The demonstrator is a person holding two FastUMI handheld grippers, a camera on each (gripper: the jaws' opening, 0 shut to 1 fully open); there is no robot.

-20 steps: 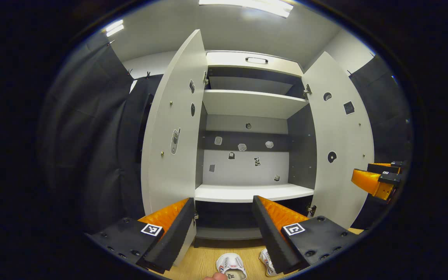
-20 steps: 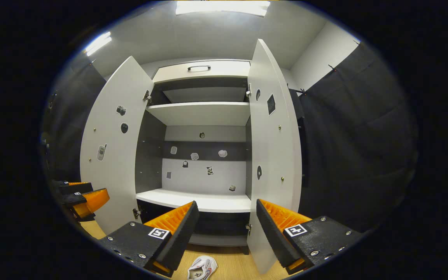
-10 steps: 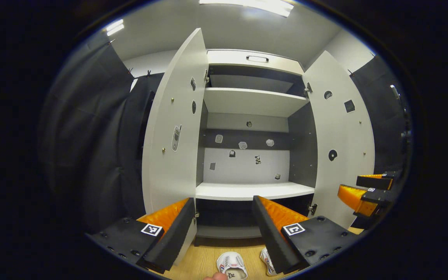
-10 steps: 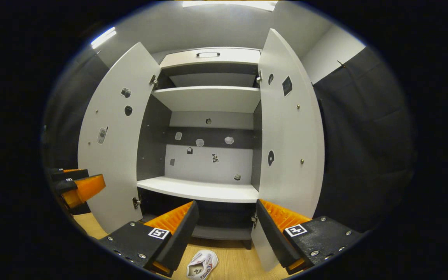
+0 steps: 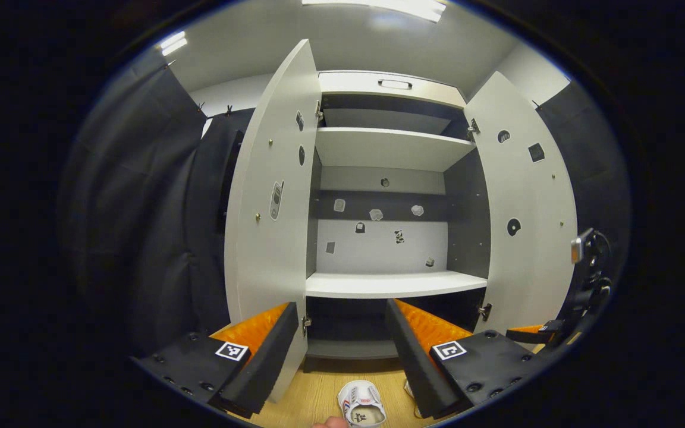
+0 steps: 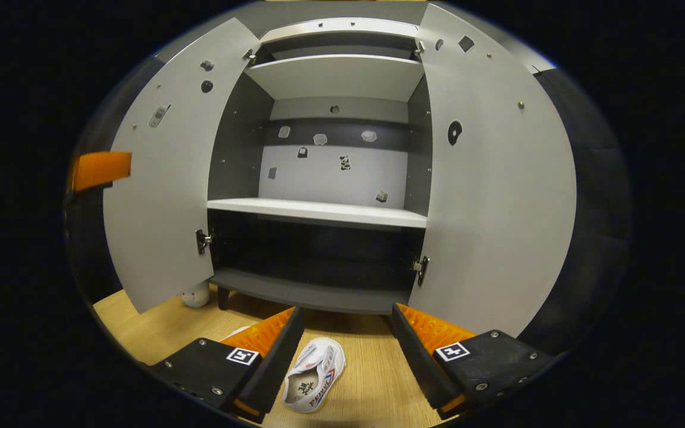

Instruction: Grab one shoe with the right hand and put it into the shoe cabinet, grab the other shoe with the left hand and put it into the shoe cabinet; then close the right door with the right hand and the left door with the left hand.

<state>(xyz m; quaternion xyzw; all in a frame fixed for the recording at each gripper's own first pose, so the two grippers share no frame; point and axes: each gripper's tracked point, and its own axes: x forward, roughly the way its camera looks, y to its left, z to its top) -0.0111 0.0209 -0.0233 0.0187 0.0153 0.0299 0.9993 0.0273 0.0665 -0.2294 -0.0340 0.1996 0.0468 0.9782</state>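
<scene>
Below the right gripper [image 6: 342, 351], jaws spread and empty, a white shoe [image 6: 314, 373] lies on the wooden floor [image 6: 372, 386] before the shoe cabinet [image 6: 319, 211], both doors [image 6: 497, 196] swung wide. Likewise the left gripper [image 5: 339, 345] hangs open over a shoe [image 5: 362, 403].

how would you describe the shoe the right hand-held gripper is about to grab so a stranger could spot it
Start at the open shoe cabinet with both doors swung wide. On the wooden floor in front of its lowest shelf lies a white shoe, just ahead of the right hand-held gripper, beside its left finger. It has red and blue side stripes, its opening faces up, and it is the shoe lying in plain sight between the gripper's fingers.
</scene>
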